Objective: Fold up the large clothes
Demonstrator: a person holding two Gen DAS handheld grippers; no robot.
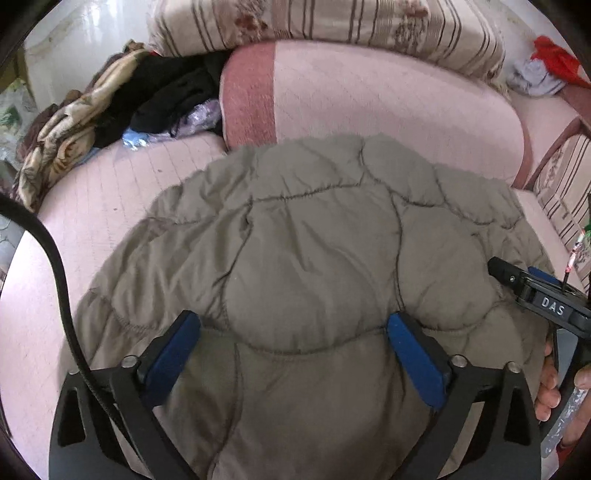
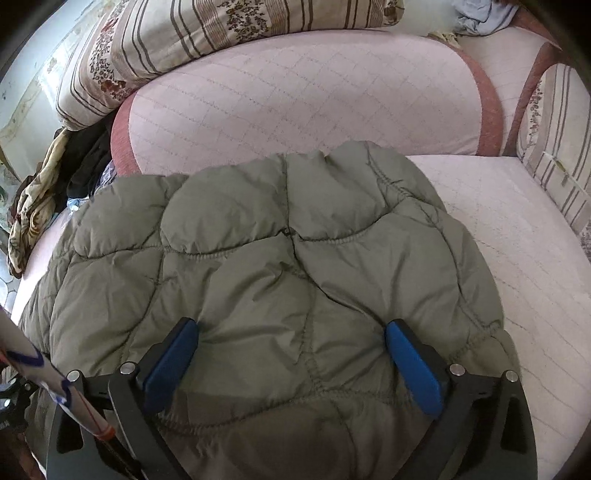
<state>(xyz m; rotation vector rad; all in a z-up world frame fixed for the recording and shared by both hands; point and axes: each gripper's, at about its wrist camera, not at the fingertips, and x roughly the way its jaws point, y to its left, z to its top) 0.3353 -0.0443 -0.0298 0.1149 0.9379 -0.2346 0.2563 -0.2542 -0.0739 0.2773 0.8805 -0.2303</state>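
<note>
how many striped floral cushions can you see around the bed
2. One striped cushion lies along the back on top of the pink bolster; another stands along the right edge. Others may lie outside the views.

Pink quilted sofa seat (image 2: 517, 229), darker rose trim. Pink back cushion (image 1: 388, 103) behind; striped floral cushion (image 1: 332, 22) on top of it. Striped armrest (image 2: 554, 155) at right. Heap of dark and patterned cloth (image 1: 110, 99) at left end. Pale wall (image 1: 74, 37), soft daylight.
</note>
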